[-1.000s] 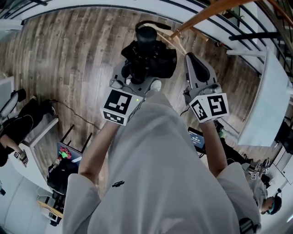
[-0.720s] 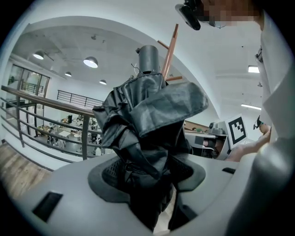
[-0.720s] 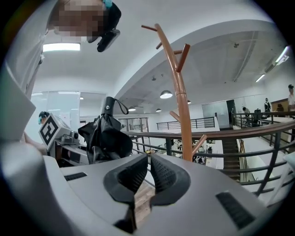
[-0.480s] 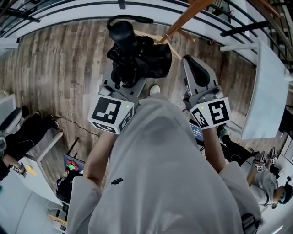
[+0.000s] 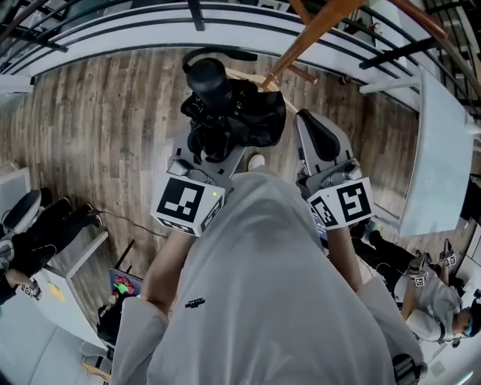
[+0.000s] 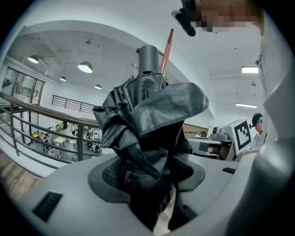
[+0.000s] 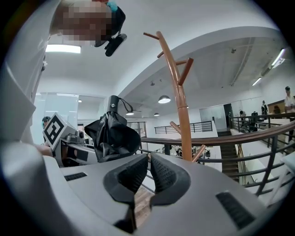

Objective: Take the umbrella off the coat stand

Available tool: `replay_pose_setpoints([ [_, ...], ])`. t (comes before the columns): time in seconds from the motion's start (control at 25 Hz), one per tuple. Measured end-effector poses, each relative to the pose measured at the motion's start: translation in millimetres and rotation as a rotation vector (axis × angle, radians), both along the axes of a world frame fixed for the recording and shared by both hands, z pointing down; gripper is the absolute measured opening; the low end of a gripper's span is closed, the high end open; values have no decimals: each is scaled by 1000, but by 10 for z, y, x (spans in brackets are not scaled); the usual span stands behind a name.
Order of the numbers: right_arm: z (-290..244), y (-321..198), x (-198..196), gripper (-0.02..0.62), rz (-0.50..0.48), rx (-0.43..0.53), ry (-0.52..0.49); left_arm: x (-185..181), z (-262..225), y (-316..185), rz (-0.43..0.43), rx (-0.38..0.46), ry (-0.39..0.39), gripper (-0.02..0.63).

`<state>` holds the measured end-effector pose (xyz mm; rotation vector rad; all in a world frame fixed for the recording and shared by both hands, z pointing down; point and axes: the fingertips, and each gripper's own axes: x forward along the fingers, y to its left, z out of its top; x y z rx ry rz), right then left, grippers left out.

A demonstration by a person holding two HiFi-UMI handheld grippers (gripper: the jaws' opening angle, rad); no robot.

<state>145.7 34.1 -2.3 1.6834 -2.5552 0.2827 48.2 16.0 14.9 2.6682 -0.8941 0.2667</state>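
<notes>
A folded black umbrella [image 5: 234,113] with a thick black handle end stands upright between the jaws of my left gripper [image 5: 216,147], which is shut on its bunched fabric. In the left gripper view the umbrella [image 6: 147,120] fills the middle and my left gripper [image 6: 147,177] clamps its lower part. The wooden coat stand [image 5: 325,26] rises just behind and to the right, apart from the umbrella. My right gripper [image 5: 310,124] hovers beside the umbrella, shut on nothing. In the right gripper view the coat stand [image 7: 180,92] is ahead, the umbrella [image 7: 113,133] to its left, and my right gripper [image 7: 148,160] holds nothing.
A dark metal railing [image 5: 113,22] curves along the balcony edge beyond the stand. A white panel [image 5: 436,158] stands at the right. People sit at desks [image 5: 45,225] low on the left and low on the right. The floor [image 5: 98,113] is wooden planks.
Both grippers have risen, and the umbrella has come up with the left one. It now sits a little further left of the coat stand's pole.
</notes>
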Motion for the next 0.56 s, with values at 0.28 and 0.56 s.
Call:
replay_pose_setpoints([
  [0.28, -49, -15, 8, 43, 8, 4, -15, -1, -17, -2, 19, 5, -12, 250],
  [0.56, -26, 187, -260, 43, -3, -9, -39, -225, -12, 169, 27, 9, -7, 250],
])
